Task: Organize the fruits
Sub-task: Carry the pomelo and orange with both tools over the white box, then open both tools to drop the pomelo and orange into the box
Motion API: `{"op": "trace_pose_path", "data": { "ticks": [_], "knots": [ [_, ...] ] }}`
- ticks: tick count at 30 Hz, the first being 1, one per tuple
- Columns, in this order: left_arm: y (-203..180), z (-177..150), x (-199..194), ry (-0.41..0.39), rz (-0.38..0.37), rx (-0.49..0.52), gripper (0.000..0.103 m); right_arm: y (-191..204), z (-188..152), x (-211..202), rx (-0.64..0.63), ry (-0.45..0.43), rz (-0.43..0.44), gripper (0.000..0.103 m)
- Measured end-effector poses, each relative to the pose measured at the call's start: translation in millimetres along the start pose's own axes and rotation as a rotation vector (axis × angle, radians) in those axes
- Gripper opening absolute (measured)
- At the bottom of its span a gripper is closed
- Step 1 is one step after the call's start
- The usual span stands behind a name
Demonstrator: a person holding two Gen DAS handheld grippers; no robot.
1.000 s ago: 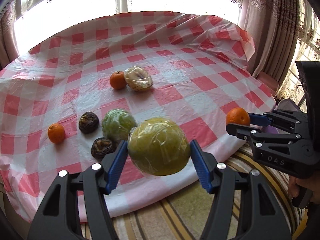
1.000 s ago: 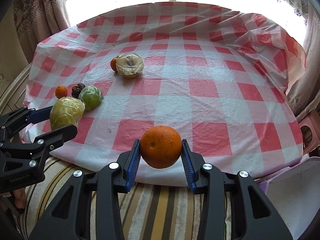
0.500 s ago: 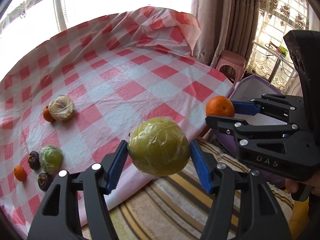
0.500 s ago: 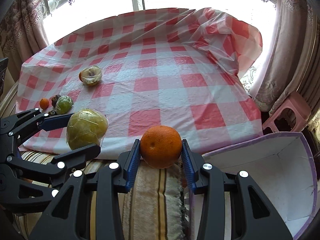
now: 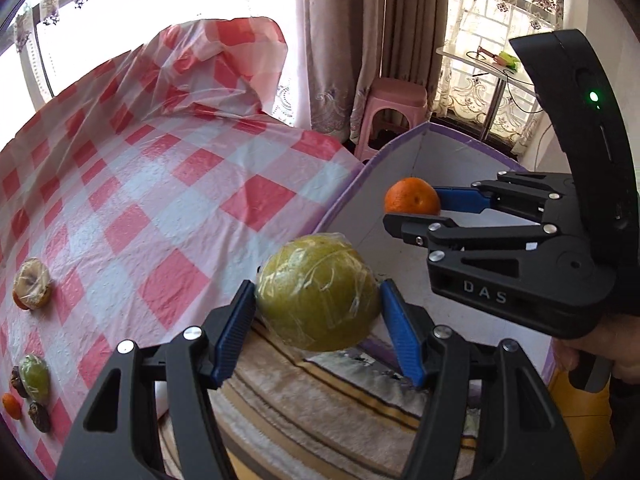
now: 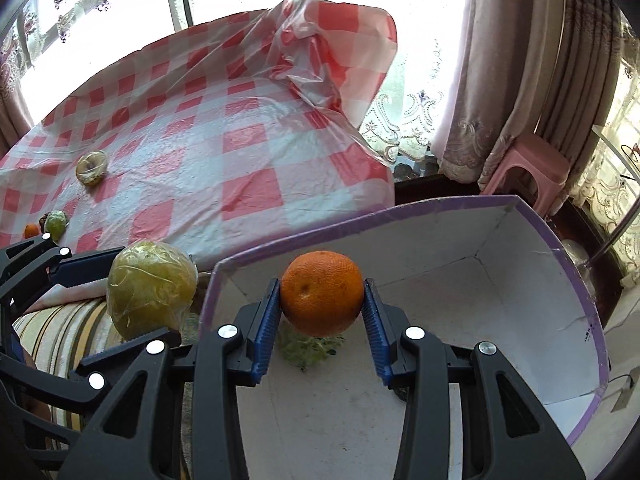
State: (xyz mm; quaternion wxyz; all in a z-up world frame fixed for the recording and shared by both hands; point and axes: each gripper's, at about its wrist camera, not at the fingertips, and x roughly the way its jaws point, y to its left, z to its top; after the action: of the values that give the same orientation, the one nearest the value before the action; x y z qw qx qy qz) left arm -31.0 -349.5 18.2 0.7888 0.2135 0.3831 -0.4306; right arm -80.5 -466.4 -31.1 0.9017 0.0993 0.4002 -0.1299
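Note:
My left gripper (image 5: 318,314) is shut on a large yellow-green fruit wrapped in cling film (image 5: 316,292), held above the striped rug beside the box's left rim. The same wrapped fruit (image 6: 150,288) shows at the left of the right wrist view. My right gripper (image 6: 322,300) is shut on an orange (image 6: 322,292) and hangs over the inside of a white box with a purple rim (image 6: 520,280). In the left wrist view the orange (image 5: 412,196) sits above the box (image 5: 400,148). A green leafy scrap (image 6: 308,350) lies on the box floor under the orange.
The red-checked table (image 5: 160,184) lies to the left with several fruits on it: a wrapped pale fruit (image 5: 32,288), a green wrapped one (image 5: 35,374), a small orange (image 5: 11,405) and dark fruits (image 5: 39,416). A pink stool (image 5: 394,106) and curtains stand behind the box.
Both grippers have swung right, off the table edge, each carrying its fruit. The right one now hangs over the box; the left one sits just outside its rim.

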Motion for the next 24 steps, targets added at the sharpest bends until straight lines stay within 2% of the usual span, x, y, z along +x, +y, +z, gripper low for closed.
{"op": "trace_pose_path", "data": {
  "ticks": [8, 11, 13, 17, 24],
  "knots": [
    [-20.9, 0.5, 35.0, 0.08, -0.089, 0.03, 0.064, -31.4, -17.5, 18.2, 0.043, 0.058, -0.074, 0.04],
    [-31.5, 4.2, 42.5, 0.095, -0.06, 0.076, 0.064, -38.3, -22.9, 25.1, 0.041, 0.083, -0.11, 0.04],
    [-40.7, 8.3, 47.3, 0.107, -0.077, 0.112, 0.064, -44.3, -25.3, 28.3, 0.062, 0.1, -0.11, 0.04],
    [-58.6, 8.4, 62.2, 0.131, -0.056, 0.183, 0.064, -48.0, -24.1, 29.0, 0.059, 0.101, -0.133, 0.04],
    [-62.1, 0.5, 78.1, 0.18, -0.065, 0.2, 0.064, -48.0, -24.3, 35.7, 0.045, 0.136, -0.141, 0.04]
  ]
}}
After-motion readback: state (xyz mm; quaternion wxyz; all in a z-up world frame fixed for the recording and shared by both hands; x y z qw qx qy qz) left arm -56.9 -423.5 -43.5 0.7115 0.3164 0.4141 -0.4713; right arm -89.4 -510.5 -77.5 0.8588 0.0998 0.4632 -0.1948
